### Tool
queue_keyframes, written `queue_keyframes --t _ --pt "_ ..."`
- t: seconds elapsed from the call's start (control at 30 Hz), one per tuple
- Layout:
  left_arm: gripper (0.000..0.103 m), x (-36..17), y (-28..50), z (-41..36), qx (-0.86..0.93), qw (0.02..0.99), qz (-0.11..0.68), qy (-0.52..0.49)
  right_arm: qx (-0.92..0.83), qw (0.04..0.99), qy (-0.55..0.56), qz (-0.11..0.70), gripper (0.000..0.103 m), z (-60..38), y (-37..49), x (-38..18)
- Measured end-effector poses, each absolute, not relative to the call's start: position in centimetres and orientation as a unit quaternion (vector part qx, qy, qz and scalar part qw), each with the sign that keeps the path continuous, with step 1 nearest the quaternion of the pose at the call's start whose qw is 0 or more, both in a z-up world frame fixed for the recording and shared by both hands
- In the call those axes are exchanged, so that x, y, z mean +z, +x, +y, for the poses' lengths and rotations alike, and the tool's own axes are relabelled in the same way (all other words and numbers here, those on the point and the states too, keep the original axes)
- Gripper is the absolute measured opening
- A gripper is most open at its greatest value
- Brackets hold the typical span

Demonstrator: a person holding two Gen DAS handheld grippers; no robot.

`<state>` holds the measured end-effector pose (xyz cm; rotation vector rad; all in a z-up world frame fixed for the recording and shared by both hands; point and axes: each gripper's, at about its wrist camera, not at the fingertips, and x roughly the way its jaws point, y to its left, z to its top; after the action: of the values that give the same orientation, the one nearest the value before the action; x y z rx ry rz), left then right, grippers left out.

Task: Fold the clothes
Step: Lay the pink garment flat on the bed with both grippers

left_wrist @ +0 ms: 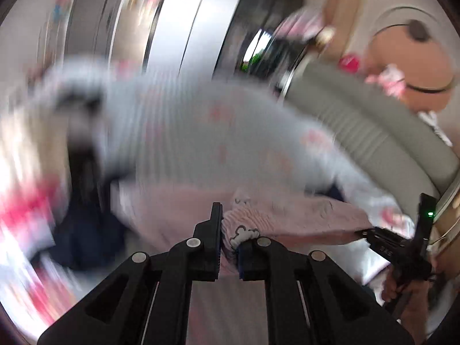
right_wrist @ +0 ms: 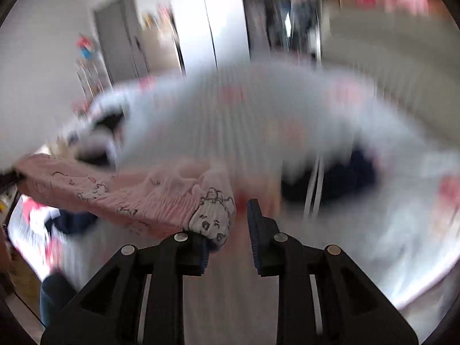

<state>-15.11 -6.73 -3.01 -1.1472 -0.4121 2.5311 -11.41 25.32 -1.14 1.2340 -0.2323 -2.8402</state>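
A pink ribbed garment (left_wrist: pixel 287 212) with small cartoon prints hangs stretched in the air between both grippers. My left gripper (left_wrist: pixel 230 238) is shut on its gathered waistband, and cloth bulges out between the pads. In the left wrist view my right gripper (left_wrist: pixel 382 238) sits at the garment's far right end, with a hand behind it. In the right wrist view the pink garment (right_wrist: pixel 129 198) runs off to the left. Its printed corner drapes over the left finger of my right gripper (right_wrist: pixel 230 230), whose jaws stand apart; the right finger (right_wrist: pixel 258 224) touches no cloth.
Below lies a bed with pale striped bedding (left_wrist: pixel 201 132) printed in pink, all heavily blurred. Dark navy clothes (left_wrist: pixel 86 235) (right_wrist: pixel 330 178) lie on it. A grey padded headboard (left_wrist: pixel 373 132) stands at right. White wardrobe doors (right_wrist: pixel 215 23) stand behind.
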Motion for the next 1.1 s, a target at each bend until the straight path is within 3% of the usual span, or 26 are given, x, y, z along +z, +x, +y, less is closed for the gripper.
queue_keyframes --t 0.13,0.27,0.33,0.43,0.57,0.7,0.83,1.0,1.1 --pt "0.009 -13.2 -12.5 -6.6 0.833 0.135 -0.178 -0.506 -0.865 0.012 0.494 -0.094 0.023 24.6 -9.9 -10.6" --pt "0.009 -16.2 -10.2 -6.6 0.817 0.117 -0.182 -0.534 -0.847 0.008 0.529 -0.053 0.023 23.8 -8.6 -14.3" --pt "0.010 -16.1 -9.6 -6.8 0.819 0.111 -0.179 -0.534 -0.844 -0.001 0.534 -0.039 0.024 24.0 -8.3 -14.9" --pt "0.011 -15.8 -9.4 -7.4 0.819 0.122 -0.190 -0.527 -0.841 -0.011 0.537 -0.058 0.036 25.2 -8.1 -15.2" --pt "0.016 -13.6 -7.8 -6.9 0.841 0.201 -0.208 -0.457 -0.860 -0.003 0.504 -0.081 0.036 25.3 -5.9 -13.9" --pt "0.020 -11.1 -7.6 -4.9 0.862 0.225 -0.163 -0.424 -0.880 0.018 0.467 -0.092 0.036 24.8 -5.5 -11.8" --pt "0.029 -11.8 -8.4 -5.3 0.861 0.182 -0.166 -0.446 -0.877 0.017 0.476 -0.062 0.036 23.3 -6.7 -12.4" --pt "0.030 -15.2 -8.4 -6.7 0.841 0.111 -0.126 -0.515 -0.843 -0.052 0.533 -0.052 0.036 25.9 -5.8 -16.0" --pt "0.033 -13.9 -6.7 -8.7 0.852 0.156 -0.208 -0.455 -0.844 -0.047 0.526 -0.089 0.036 27.7 -5.5 -15.5"
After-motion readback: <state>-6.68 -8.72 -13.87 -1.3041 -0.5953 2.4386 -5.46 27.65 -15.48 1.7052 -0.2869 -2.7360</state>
